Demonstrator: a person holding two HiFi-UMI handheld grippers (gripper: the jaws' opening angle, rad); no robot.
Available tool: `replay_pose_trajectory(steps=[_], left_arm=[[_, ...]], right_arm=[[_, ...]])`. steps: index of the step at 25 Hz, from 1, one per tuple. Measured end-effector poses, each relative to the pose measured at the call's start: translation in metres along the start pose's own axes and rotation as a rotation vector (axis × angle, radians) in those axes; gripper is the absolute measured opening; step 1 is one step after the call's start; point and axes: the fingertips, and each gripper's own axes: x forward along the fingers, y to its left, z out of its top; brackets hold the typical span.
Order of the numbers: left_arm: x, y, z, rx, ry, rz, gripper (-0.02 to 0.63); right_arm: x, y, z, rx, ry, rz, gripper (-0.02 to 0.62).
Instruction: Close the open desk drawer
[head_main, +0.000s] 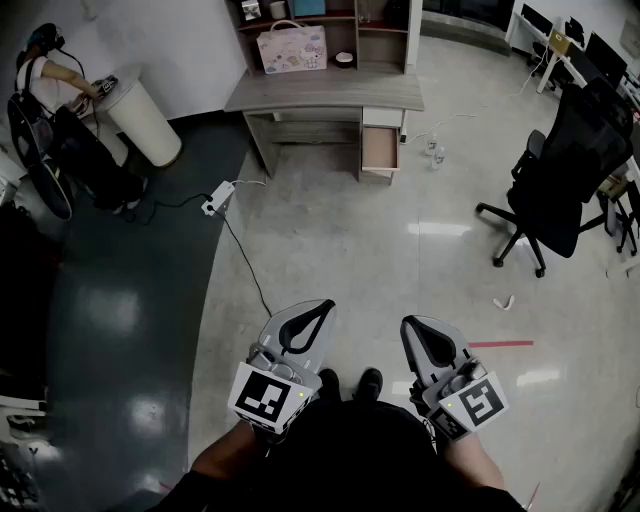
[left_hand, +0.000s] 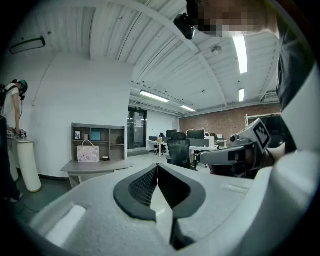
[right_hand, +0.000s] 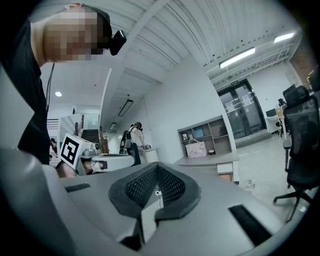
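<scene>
Standing well back from the desk, which sits at the far side of the room. The open drawer is at the desk's right end, pulled out toward the near side, with a pale wood-toned box and a flat front panel. Left gripper and right gripper are held side by side low in front of the body. Both have their jaws closed tip to tip, with nothing between the black ribbed pads. Judged step: the approach, with no contact made yet. To do it well, cross the glossy pale floor on a line straight at the drawer front. Pass left of the black mesh office chair and right of the white power strip and its trailing cable. Then set closed jaw tips square on the middle of the front panel and push evenly away, so the box runs straight on its slides and doesn't rack. The desk top looks like smooth grey laminate, hard-edged and rectangular. A soft pink gift bag stands on it by the shelves.
</scene>
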Motion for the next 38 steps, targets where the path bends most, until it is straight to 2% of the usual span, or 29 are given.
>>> replay_pose_trajectory(steps=[6, 14, 22, 30, 35, 38], left_arm=[[0.019, -0.014, 0.008, 0.004, -0.006, -0.001, 0.008], [0.049, -0.035, 0.014, 0.024, -0.005, 0.008, 0.008], [0.086, -0.010, 0.011, 0.017, 0.012, 0.048, 0.008], [0.152, 0.040, 0.003, -0.003, 0.015, 0.019, 0.008], [0.198, 0.099, 0.013, -0.035, 0.006, 0.005, 0.008], [0.226, 0.142, 0.018, -0.011, -0.006, 0.003, 0.008]], right_arm=[[-0.012, -0.018, 0.008, 0.017, -0.018, 0.007, 0.011], [-0.037, -0.062, 0.010, 0.048, -0.037, -0.009, 0.011], [-0.020, -0.100, 0.008, 0.097, -0.020, 0.001, 0.011], [0.051, -0.152, 0.010, 0.110, 0.013, -0.015, 0.011], [0.113, -0.189, 0.025, 0.114, 0.018, -0.040, 0.011], [0.156, -0.212, 0.036, 0.102, 0.017, -0.052, 0.011]])
